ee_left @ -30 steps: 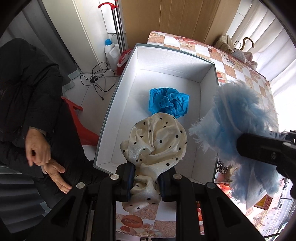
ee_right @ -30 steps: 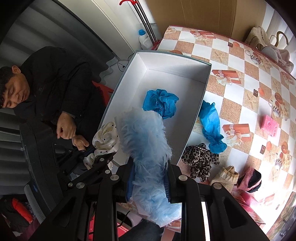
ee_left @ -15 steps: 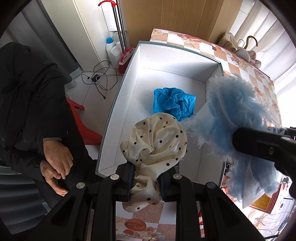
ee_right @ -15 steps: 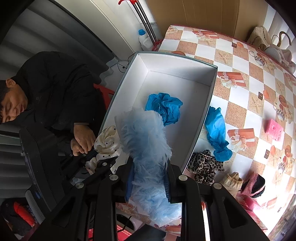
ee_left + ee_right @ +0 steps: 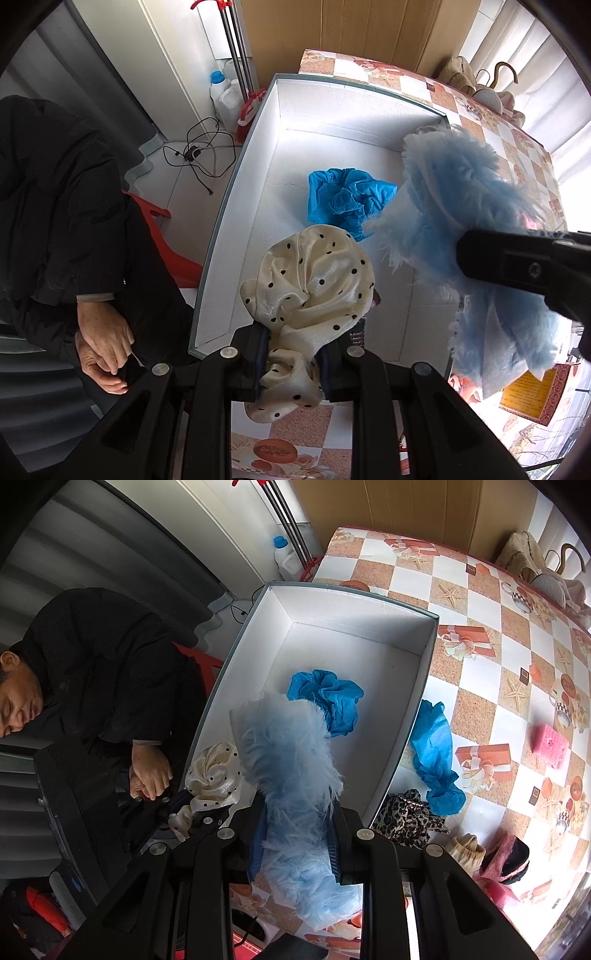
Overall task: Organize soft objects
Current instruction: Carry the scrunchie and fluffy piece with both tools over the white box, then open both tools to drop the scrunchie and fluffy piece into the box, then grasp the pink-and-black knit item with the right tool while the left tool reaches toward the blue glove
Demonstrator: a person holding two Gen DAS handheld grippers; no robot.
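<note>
My left gripper (image 5: 291, 360) is shut on a cream polka-dot cloth (image 5: 314, 284), held over the near end of a white box (image 5: 332, 110). The same cloth (image 5: 214, 771) shows at the box's near-left corner in the right wrist view. A fluffy light-blue cloth (image 5: 291, 768) is clamped in my right gripper (image 5: 295, 845), hanging above the box's near half; it also shows as the light-blue fluff (image 5: 454, 199) on the right. A crumpled bright-blue cloth (image 5: 347, 201) lies on the box floor (image 5: 388, 679).
On the checkered table (image 5: 480, 602) right of the box lie another blue cloth (image 5: 436, 753), a leopard-print piece (image 5: 406, 818), a beige sock (image 5: 465, 851), a pink-and-black item (image 5: 506, 856) and a pink sponge (image 5: 552, 744). A person in black (image 5: 92, 686) sits left of the box.
The right gripper with the fluffy blue cloth has shifted slightly further over the box. The seated person's hands have moved. The left gripper holds steady.
</note>
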